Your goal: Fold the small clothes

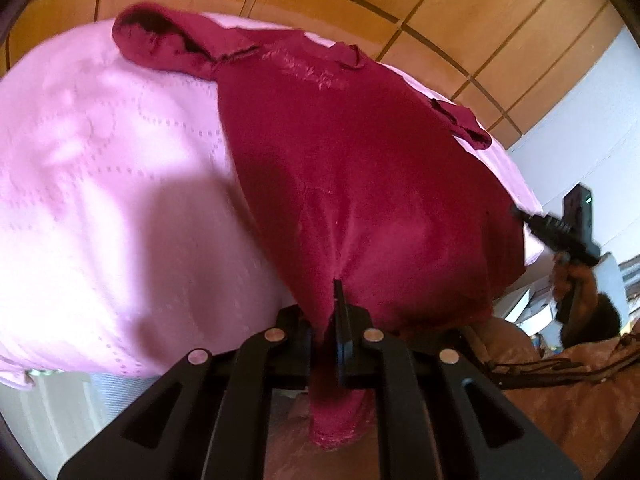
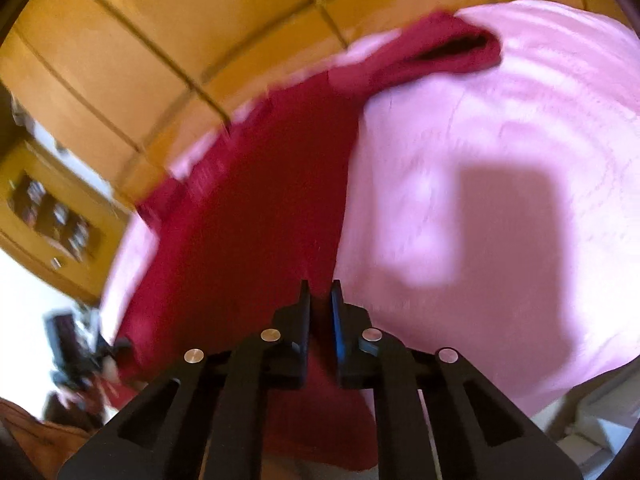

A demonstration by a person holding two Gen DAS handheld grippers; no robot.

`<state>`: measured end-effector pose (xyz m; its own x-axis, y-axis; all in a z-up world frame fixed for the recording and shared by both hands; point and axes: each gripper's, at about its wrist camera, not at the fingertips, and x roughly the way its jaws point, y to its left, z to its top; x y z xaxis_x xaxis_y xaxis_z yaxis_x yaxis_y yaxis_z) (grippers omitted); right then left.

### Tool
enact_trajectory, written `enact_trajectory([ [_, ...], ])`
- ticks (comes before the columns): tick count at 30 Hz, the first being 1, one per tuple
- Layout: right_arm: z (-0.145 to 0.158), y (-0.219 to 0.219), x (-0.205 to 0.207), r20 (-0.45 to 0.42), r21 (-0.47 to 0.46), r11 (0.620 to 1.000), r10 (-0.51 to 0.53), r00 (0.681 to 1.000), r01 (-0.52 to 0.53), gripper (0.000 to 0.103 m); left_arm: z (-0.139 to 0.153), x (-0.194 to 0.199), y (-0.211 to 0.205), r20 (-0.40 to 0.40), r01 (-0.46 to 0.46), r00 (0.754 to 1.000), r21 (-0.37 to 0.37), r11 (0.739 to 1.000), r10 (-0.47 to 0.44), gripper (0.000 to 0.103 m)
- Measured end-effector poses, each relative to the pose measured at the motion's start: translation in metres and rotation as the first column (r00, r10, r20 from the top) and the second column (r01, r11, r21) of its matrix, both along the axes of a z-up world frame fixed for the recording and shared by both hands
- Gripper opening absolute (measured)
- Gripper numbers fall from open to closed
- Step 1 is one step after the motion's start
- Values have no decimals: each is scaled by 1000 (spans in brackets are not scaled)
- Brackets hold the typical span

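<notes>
**Both grippers pinching the red garment's near edge**

As the left wrist view looks down its fingers, the left gripper (image 1: 338, 292) is closed tight on a bunched bit of the red garment (image 1: 360, 160); cloth is squeezed between the fingers and a tail of it hangs down behind them toward the camera. Garment spreads away from the grip across a pink bedspread (image 1: 100, 160), creases fanning out from the pinch point. One sleeve (image 1: 160, 40) lies open at far left, cuff gaping; the other sleeve is crumpled at the far right edge. Right gripper (image 1: 520, 214) shows at the right of this view, at the garment's near right corner, held by a hand (image 1: 576, 280). Wooden panelled wall (image 1: 440, 0) behind the bed.

In the right wrist view, blurred, the right gripper (image 2: 320, 292) is closed narrow on the garment (image 2: 248, 220), red cloth running between the fingers and down under them. Sleeve (image 2: 452, 48) open at top right on the bedspread (image 2: 480, 140). Left gripper (image 2: 100, 350) is visible low left at the garment's other near corner, too blurred to detail. A gripper-shaped shadow falls on the bedspread at right.
</notes>
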<state>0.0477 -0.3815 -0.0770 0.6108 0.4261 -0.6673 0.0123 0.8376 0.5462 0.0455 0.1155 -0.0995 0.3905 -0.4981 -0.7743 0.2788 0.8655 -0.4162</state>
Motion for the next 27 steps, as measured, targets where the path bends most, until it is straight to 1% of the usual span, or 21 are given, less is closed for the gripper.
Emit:
enact_trajectory([
  [2, 3, -4, 1, -3, -28, 1000, 6, 1000, -6, 3, 0, 0, -1, 0, 18, 1000, 22, 1000, -18, 7],
  [3, -1, -3, 2, -18, -47, 999, 12, 1000, -13, 3, -2, 1, -2, -7, 21, 1000, 29, 999, -21, 7],
  [4, -12, -1, 5, -54, -80, 997, 14, 998, -18, 3, -9, 2, -3, -25, 22, 999, 43, 999, -21, 7],
  [7, -27, -3, 3, -82, -81, 997, -6, 997, 0, 3, -21, 3, -5, -69, 32, 997, 57, 998, -28, 8],
  [8, -29, -4, 2, -80, -74, 997, -15, 997, 10, 4, -21, 2, -4, -69, 34, 997, 58, 998, -30, 13],
  [9, -29, -5, 2, -76, -68, 998, -20, 997, 14, 8, -16, 2, -2, -55, 23, 998, 65, 998, -19, 28],
  [10, -27, -6, 3, -66, -70, 997, -28, 997, 23, 18, -12, 2, 1, -36, 11, 999, 64, 998, -9, 40],
  [11, -24, -7, 3, -49, -83, 996, -34, 998, 30, 28, -4, 2, 4, -7, -7, 1000, 53, 999, 7, 61],
  [12, -19, -7, 4, -29, -104, 994, -44, 999, 41, 34, 7, 3, 8, 33, -28, 999, 30, 999, 27, 69],
  [13, -12, -8, 7, -1, -139, 988, -62, 998, 62, 47, 13, 5, 10, 53, -38, 998, 15, 999, 37, 69],
  [14, -8, -9, 8, 17, -154, 985, -71, 997, 72, 56, 21, 9, 11, 73, -47, 996, -1, 999, 47, 72],
  [15, -1, -12, 13, 46, -161, 984, -77, 996, 83, 58, 29, 14, 11, 99, -61, 993, -7, 998, 62, 77],
  [16, 1, -12, 17, 55, -161, 983, -82, 995, 90, 58, 33, 19, 10, 117, -73, 991, -2, 997, 72, 81],
  [17, 4, -14, 23, 66, -162, 981, -94, 993, 103, 58, 38, 26, 6, 146, -94, 985, 17, 995, 90, 91],
  [18, 5, -16, 29, 73, -162, 980, -104, 992, 115, 58, 40, 31, 3, 164, -111, 981, 34, 993, 104, 94],
  [19, 6, -17, 34, 73, -160, 979, -111, 991, 122, 58, 42, 39, -1, 193, -137, 973, 56, 989, 124, 95],
  [21, 6, -16, 42, 73, -158, 979, -120, 990, 130, 58, 44, 53, -14, 224, -164, 964, 76, 984, 144, 100],
  [22, 7, -13, 48, 80, -160, 979, -116, 990, 128, 58, 43, 64, -22, 238, -184, 958, 86, 979, 160, 100],
  [24, 8, -3, 54, 93, -174, 978, -100, 991, 115, 58, 42, 80, -36, 244, -200, 955, 105, 974, 170, 101],
  [26, 9, 8, 60, 105, -189, 976, -85, 991, 104, 67, 37, 99, -51, 238, -207, 956, 128, 970, 172, 101],
  [27, 10, 14, 64, 111, -187, 978, -72, 991, 92, 67, 35, 101, -54, 243, -206, 955, 128, 970, 171, 101],
])
